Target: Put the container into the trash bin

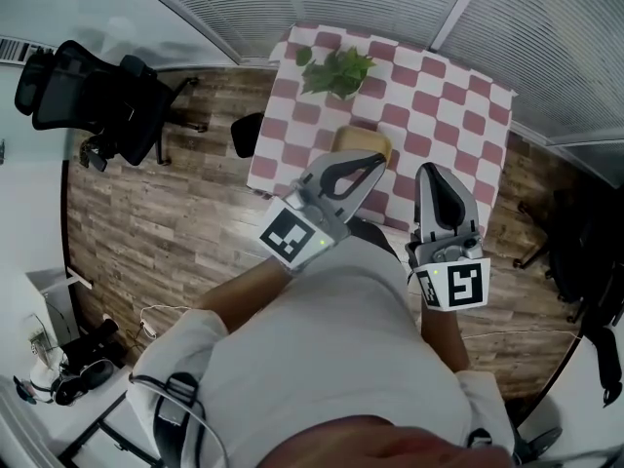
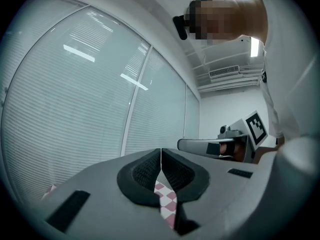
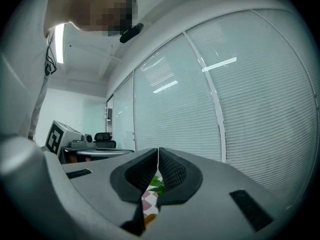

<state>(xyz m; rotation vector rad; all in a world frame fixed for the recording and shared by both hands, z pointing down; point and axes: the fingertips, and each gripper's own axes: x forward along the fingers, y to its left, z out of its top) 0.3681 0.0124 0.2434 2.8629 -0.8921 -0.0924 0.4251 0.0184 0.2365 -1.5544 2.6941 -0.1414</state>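
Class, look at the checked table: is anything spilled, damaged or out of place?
Nothing stands out: the plant and the tan container sit on the checked cloth with no spill or damage visible.

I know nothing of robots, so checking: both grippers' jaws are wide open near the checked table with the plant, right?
Not open: the left gripper and right gripper both have their jaws shut, nothing between them, as each gripper view shows. They are near the checked table with the plant.

Tan container [image 1: 362, 142] on checkered table [image 1: 450, 115], near its front edge
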